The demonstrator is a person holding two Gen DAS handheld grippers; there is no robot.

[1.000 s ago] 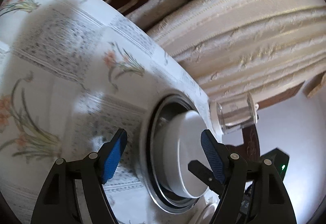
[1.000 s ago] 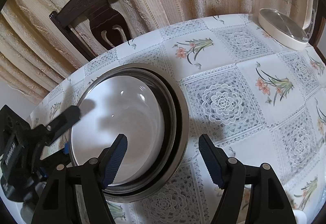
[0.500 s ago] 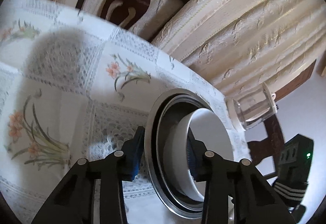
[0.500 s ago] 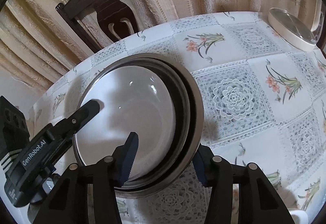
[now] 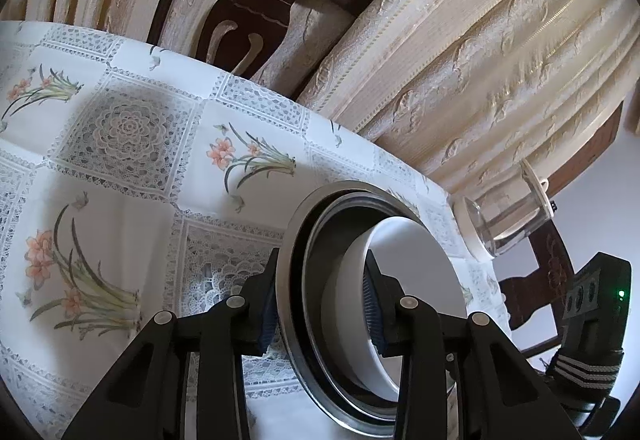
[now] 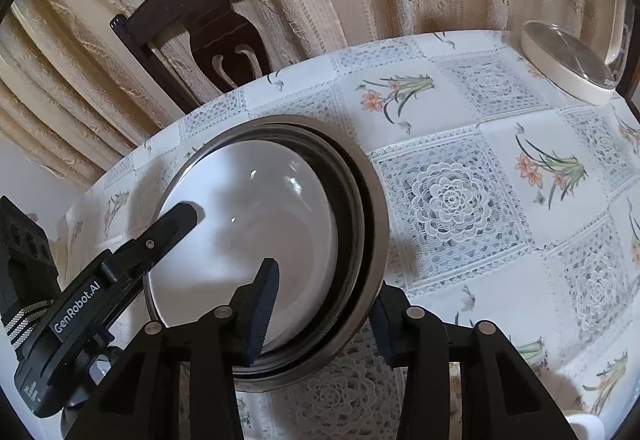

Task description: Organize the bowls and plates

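Left hand-held gripper (image 5: 320, 304) clamped on nested steel bowls' (image 5: 292, 260) near rim; right hand-held gripper (image 6: 322, 310) clamped opposite rim; white bowl (image 6: 256, 216) inside.

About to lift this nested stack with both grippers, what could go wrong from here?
1. The white bowl sits loose inside the metal bowls; tilting could slide it out.
2. The left gripper and right gripper each pinch only the rims; uneven lifting may slip or pry them apart.
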